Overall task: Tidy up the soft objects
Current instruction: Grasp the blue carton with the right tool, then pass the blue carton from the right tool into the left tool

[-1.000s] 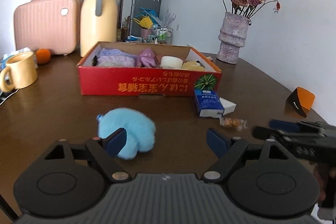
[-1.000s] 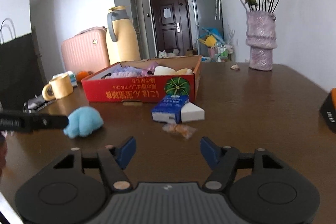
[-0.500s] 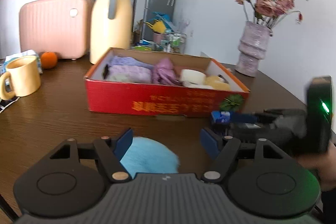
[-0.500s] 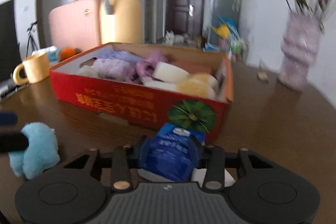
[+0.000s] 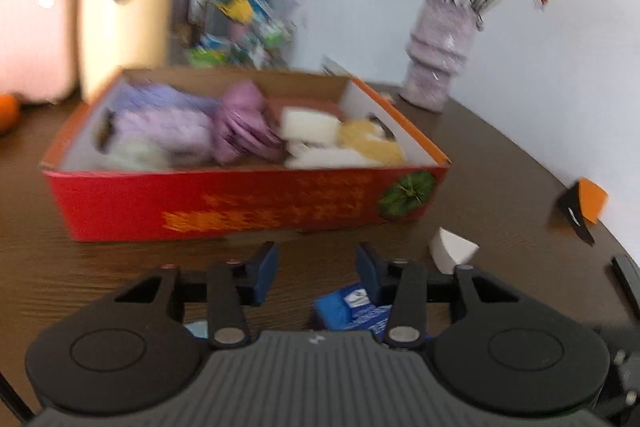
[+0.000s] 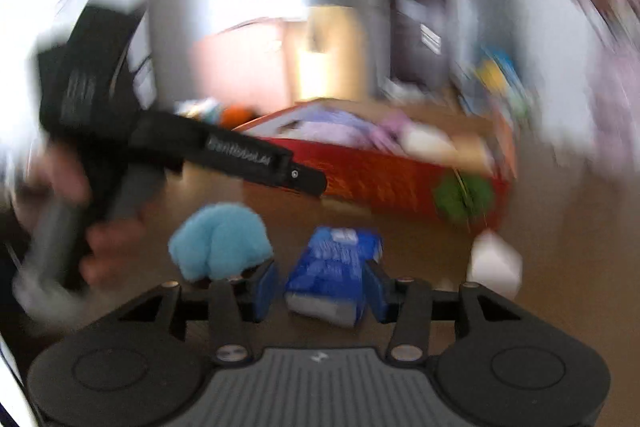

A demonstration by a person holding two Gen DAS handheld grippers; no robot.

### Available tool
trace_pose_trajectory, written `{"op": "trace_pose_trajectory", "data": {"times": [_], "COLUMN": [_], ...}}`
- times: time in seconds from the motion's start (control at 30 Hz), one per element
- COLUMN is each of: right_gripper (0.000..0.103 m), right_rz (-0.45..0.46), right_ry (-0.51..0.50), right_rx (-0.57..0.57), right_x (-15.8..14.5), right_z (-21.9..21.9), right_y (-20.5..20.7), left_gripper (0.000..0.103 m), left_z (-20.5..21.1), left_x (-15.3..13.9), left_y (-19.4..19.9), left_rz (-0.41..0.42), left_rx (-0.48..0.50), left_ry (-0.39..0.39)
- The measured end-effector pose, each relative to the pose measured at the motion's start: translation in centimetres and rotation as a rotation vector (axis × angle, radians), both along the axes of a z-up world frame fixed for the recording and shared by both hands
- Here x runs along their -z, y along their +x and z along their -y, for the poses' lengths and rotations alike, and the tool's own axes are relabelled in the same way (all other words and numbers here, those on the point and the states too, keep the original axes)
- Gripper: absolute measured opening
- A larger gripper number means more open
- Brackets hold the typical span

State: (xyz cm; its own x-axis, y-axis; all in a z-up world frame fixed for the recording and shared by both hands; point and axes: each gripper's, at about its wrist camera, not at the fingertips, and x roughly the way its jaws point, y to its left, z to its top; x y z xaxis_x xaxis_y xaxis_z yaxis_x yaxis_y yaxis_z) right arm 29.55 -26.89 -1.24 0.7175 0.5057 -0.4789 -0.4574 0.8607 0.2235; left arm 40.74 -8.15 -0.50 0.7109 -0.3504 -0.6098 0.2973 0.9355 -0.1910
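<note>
- Between the right gripper's [image 6: 319, 286] jaws lies the blue tissue pack [image 6: 334, 267], flat on the worktop [image 6: 408, 239]; the jaws are opening and the pads sit at its sides, though blur hides whether they press.
- Just left of those jaws sits the light-blue plush toy [image 6: 220, 241], also on the worktop.
- I judge both light and squashy: take the pack across its narrow sides, the plush around its middle.
- Left gripper [image 5: 316, 265]: its jaws are closing with nothing seen between them; the plush is hidden below its body.
- Ahead of both jaws stands the red cardboard box [image 5: 240, 205], already holding soft cloths and sponges.
- Right of the pack lies a white sponge wedge [image 5: 452, 251].
</note>
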Motion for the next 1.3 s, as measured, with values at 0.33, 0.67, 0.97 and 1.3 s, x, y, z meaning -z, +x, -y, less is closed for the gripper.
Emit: {"op": "trace_pose_trajectory", "data": {"times": [0.33,0.67,0.97,1.3], "right_gripper": [0.043,0.04,0.023,0.019], "right_rz": [-0.18,-0.127,-0.153,0.032], "right_ry": [0.375,0.279,0.261,0.245], "right_rx": [0.201,0.263,0.242,0.188], "right_x": [3.0,2.7,3.2,-5.6], "right_z": [2.1,1.9,1.6,0.1], "right_y": [1.4,2.7,1.9,3.8], "left_gripper": [0.018,0.048,0.021,0.02], "left_z": [-1.7,-3.8,-2.6,-5.5], "left_x": [2.1,2.0,2.8,-7.0], "left_y": [-1.1,-3.5,-4.0,-0.4], "left_rz": [-0.149,-0.146,-0.148,0.07], "left_rx": [0.01,-0.063,-0.058,-0.083], "left_ry": [-0.147,-0.267,-0.236,-0.276]}}
